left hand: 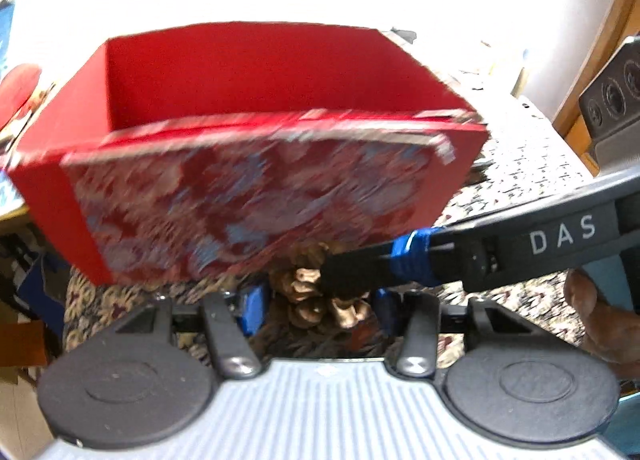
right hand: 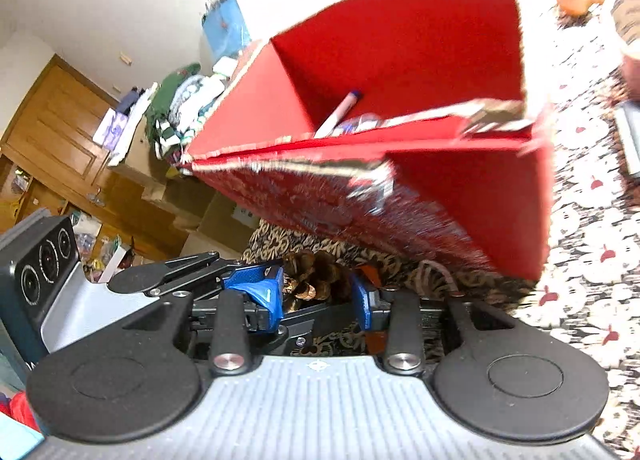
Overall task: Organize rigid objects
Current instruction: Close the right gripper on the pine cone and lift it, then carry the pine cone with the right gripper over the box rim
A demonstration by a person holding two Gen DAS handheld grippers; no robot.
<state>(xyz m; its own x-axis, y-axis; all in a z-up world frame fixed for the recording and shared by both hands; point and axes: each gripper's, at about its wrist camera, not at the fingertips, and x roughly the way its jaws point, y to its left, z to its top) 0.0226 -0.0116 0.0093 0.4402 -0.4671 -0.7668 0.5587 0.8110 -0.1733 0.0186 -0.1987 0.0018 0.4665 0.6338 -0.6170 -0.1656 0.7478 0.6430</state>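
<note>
Patterned tablecloth (right hand: 580, 260), red box (left hand: 248, 100), both hand-held grippers clamp one pinecone (left hand: 320, 300)

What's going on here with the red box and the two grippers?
A person works two handheld grippers before an open red box that holds a marker. The left gripper grips a gold pine cone below the box's patterned front. The right gripper reaches the same cone; whether it presses on it is unclear.
</note>
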